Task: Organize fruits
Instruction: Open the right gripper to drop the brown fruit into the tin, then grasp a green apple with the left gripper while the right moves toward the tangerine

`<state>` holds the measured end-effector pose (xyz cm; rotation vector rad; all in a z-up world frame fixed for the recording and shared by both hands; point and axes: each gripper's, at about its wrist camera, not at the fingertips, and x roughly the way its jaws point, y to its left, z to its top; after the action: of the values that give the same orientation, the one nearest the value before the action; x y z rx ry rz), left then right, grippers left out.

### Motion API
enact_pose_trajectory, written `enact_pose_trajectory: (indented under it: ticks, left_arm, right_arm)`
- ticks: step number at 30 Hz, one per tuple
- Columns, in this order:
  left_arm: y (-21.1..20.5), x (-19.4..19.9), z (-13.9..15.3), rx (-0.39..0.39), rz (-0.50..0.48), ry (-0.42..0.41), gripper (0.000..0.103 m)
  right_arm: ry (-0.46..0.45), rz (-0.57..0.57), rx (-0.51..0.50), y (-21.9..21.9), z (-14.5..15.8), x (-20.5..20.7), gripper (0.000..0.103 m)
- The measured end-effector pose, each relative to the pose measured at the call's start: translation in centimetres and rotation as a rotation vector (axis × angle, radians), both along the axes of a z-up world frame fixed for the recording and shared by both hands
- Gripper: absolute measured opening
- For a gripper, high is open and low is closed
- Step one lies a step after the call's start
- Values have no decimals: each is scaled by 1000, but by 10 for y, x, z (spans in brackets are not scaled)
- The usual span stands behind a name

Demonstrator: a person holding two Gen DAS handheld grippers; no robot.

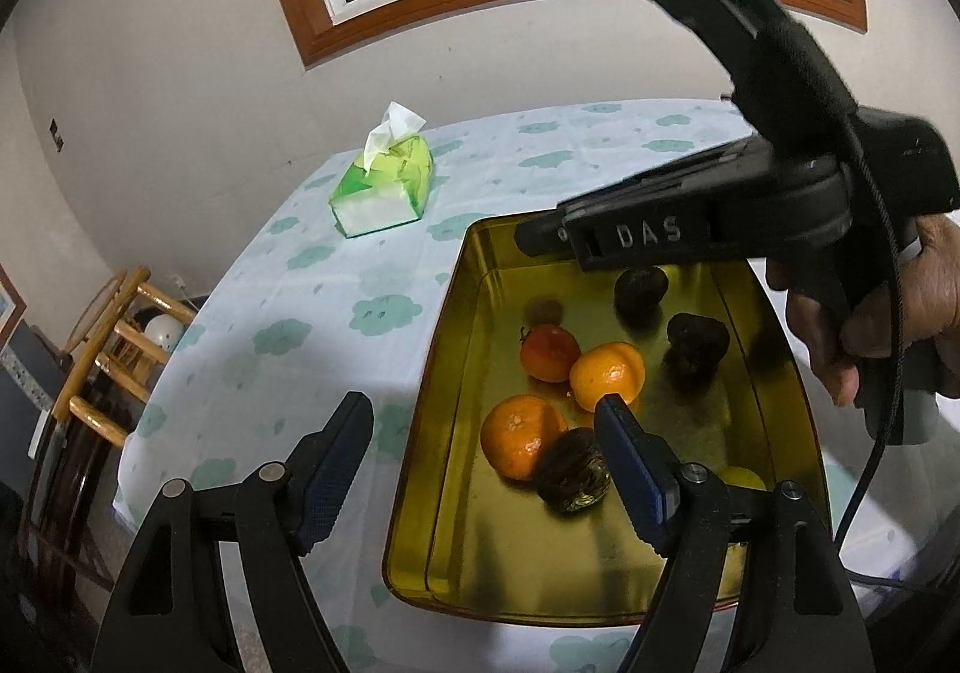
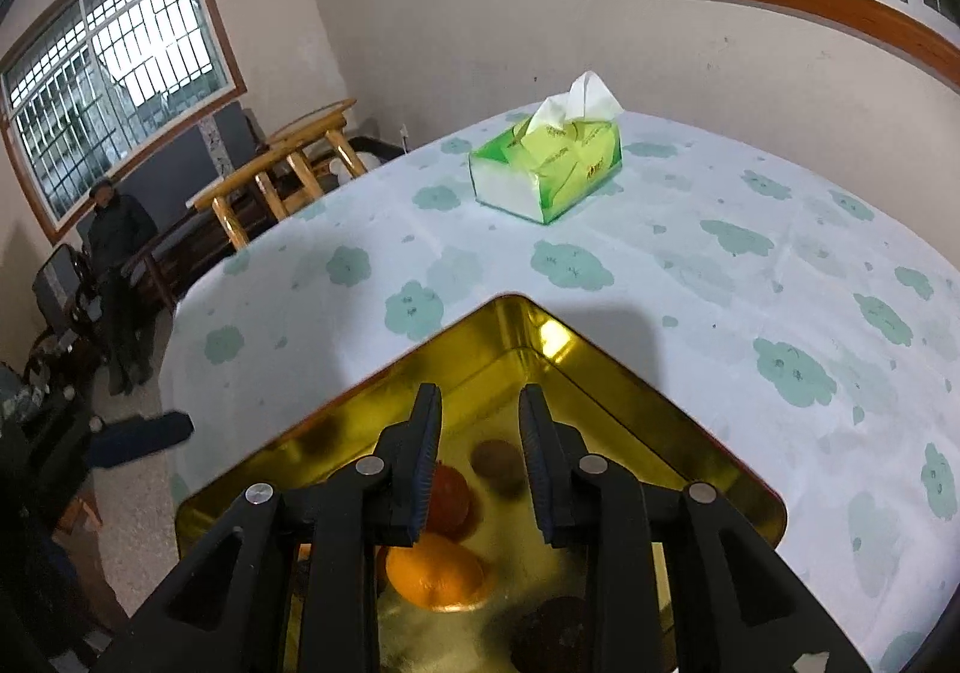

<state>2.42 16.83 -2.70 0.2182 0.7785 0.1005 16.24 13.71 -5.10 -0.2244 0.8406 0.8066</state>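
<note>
– Black left gripper (image 1: 485,400), how is it standing?

– It is standing wide open and is gripping nothing. Its one finger is hanging over the tablecloth (image 1: 288,313) at lower left, the other over the golden tray (image 1: 444,373), its tip showing just before an orange (image 1: 607,376).

– And the right gripper (image 2: 480,389)?

– Its fingers are standing close together, with only a narrow gap, and nothing is sitting between them. It is pointing down over the far corner of the tray. In the left wrist view a hand (image 1: 888,325) is holding it at the right edge.

– Where are the fruits lying?

– All are lying inside the tray. A second orange (image 1: 522,445) is touching a dark brown fruit (image 1: 573,472) in the lower centre. A red fruit (image 1: 549,352) is sitting just beside the first orange. Two dark fruits (image 1: 641,289) (image 1: 696,343) are lying nearer the far end, under the right gripper. Something yellow (image 1: 741,478) is peeking out behind the left gripper's finger; what it is, I cannot tell.

– What is lying further out?

– A green tissue pack (image 1: 384,181) is resting on the cloth, well apart from the tray, toward the upper left.
</note>
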Motion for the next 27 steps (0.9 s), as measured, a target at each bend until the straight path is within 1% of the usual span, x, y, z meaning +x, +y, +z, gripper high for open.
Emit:
enact_pose_trajectory:
  ticks: [5, 7, 10, 11, 13, 16, 19, 22, 25, 27]
  left_arm:
    - [1, -1, 1, 1, 3, 0, 77]
    - [2, -2, 3, -9, -12, -7, 77]
    - [-2, -7, 10, -3, -53, -19, 77]
    - [-5, -9, 12, 5, -72, -25, 77]
    - [-13, -11, 17, 11, -118, -31, 77]
    - [-33, -10, 26, 0, -203, -27, 77]
    - [-58, -6, 35, 0, -297, -20, 77]
    - [-93, 8, 41, -36, -429, 31, 77]
    - [-129, 26, 41, -57, -530, 72, 77]
    - [-153, 42, 35, -62, -569, 122, 77]
  right_arm:
    - [-30, -9, 29, -7, 11, -10, 27]
    - [-63, -22, 45, -17, 18, -20, 27]
    - [-113, -74, 56, -50, 28, -40, 27]
    - [-124, -109, 59, -69, 30, -48, 27]
    - [-138, -169, 44, -104, 31, -62, 27]
    - [-159, -267, -36, -164, 24, -89, 27]
    - [-171, -343, -113, -210, 16, -112, 27]
    - [-182, -434, -180, -258, 6, -130, 27]
    - [-159, -516, -184, -293, -4, -133, 27]
    - [-139, -556, -137, -313, -6, -133, 28]
